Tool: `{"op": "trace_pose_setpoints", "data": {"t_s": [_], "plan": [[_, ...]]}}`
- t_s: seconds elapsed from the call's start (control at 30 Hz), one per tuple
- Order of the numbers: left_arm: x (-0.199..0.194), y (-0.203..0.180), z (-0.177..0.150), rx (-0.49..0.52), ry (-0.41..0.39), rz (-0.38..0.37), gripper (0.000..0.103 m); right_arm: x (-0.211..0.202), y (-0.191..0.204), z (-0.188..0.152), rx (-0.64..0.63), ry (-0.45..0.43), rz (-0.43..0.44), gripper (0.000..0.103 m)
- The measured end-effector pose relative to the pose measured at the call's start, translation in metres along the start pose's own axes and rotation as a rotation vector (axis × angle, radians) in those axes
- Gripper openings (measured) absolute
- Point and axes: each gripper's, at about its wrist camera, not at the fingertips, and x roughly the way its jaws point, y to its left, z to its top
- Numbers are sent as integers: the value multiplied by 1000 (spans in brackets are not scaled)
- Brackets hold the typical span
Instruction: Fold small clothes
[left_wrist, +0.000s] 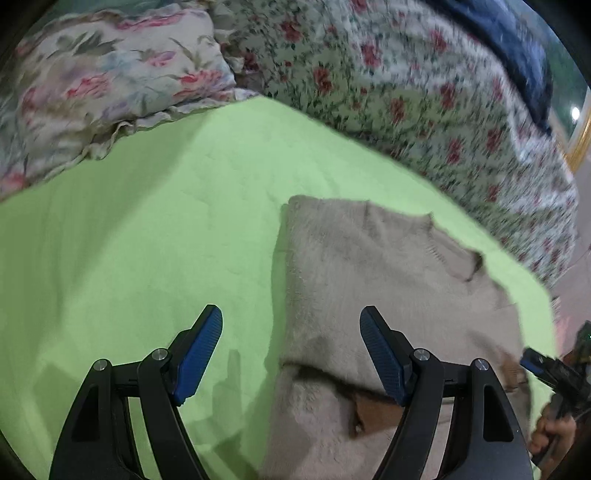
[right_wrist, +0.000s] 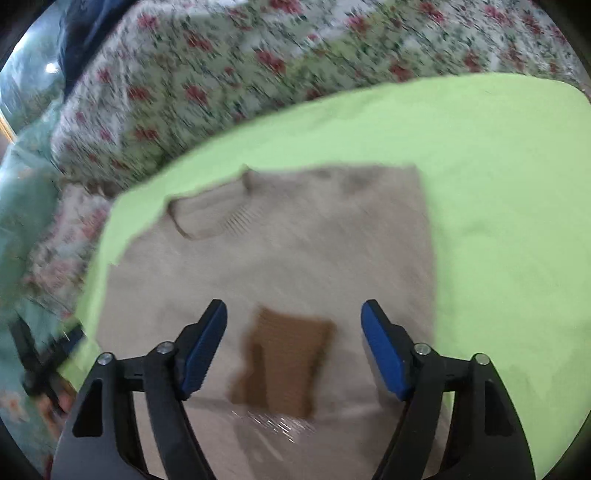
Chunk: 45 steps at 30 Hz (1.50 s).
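A beige knit sweater (left_wrist: 369, 266) lies partly folded on a light green sheet (left_wrist: 147, 221). It also shows in the right wrist view (right_wrist: 295, 240), with its collar at the far left and a brown patch (right_wrist: 284, 362) on the front. My left gripper (left_wrist: 291, 354) is open and empty, hovering over the sweater's left edge. My right gripper (right_wrist: 293, 347) is open and empty, hovering above the brown patch. The right gripper also shows at the right edge of the left wrist view (left_wrist: 554, 373).
A floral bedspread (left_wrist: 406, 103) lies behind the green sheet, and a floral pillow (left_wrist: 110, 74) sits at the far left. A dark blue cloth (left_wrist: 517, 48) lies at the far right. The bed's edge drops off on the right.
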Motion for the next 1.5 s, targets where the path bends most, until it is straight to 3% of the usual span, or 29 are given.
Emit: {"op": "trace_pose_setpoints", "data": {"t_s": [0.03, 0.07, 0.1, 0.17, 0.23, 0.3, 0.4, 0.5, 0.77, 0.9, 1.1, 1.23, 1.37, 1.5], "plan": [[6, -3, 0, 11, 17, 20, 77, 7, 0, -5, -12, 29, -4, 68], [13, -5, 0, 19, 41, 35, 77, 16, 2, -8, -24, 61, -12, 52], [20, -8, -1, 27, 67, 43, 77, 22, 6, -11, -45, 86, -24, 27], [24, -13, -4, 51, 88, 57, 77, 21, 19, -13, -94, 76, -12, 6], [23, -18, -7, 81, 83, 76, 77, -5, 26, -5, -132, -28, -24, 5], [24, -22, -9, 99, 84, 98, 77, -21, 24, 0, -121, -76, -33, 5], [32, -22, -15, 98, 105, 137, 79, -5, 8, -2, -91, -15, -100, 5], [33, -19, -20, 108, 107, 149, 79, 15, -3, -17, -73, 82, -103, 6], [-5, -5, -41, 122, 135, 155, 77, -58, 3, -49, -27, -55, -21, 12], [-48, -2, -81, 136, 142, 60, 78, -87, 6, -82, -17, -84, 15, 29], [-100, 7, -146, 154, 168, -42, 78, -110, -3, -132, 28, -76, 45, 31], [-118, 20, -182, 106, 216, -122, 78, -126, -13, -158, 59, -83, 78, 34], [-135, 25, -216, 79, 213, -239, 77, -140, -19, -181, 61, -98, 91, 46], [-141, 12, -245, 118, 259, -385, 76, -150, -28, -200, 57, -97, 126, 48]]}}
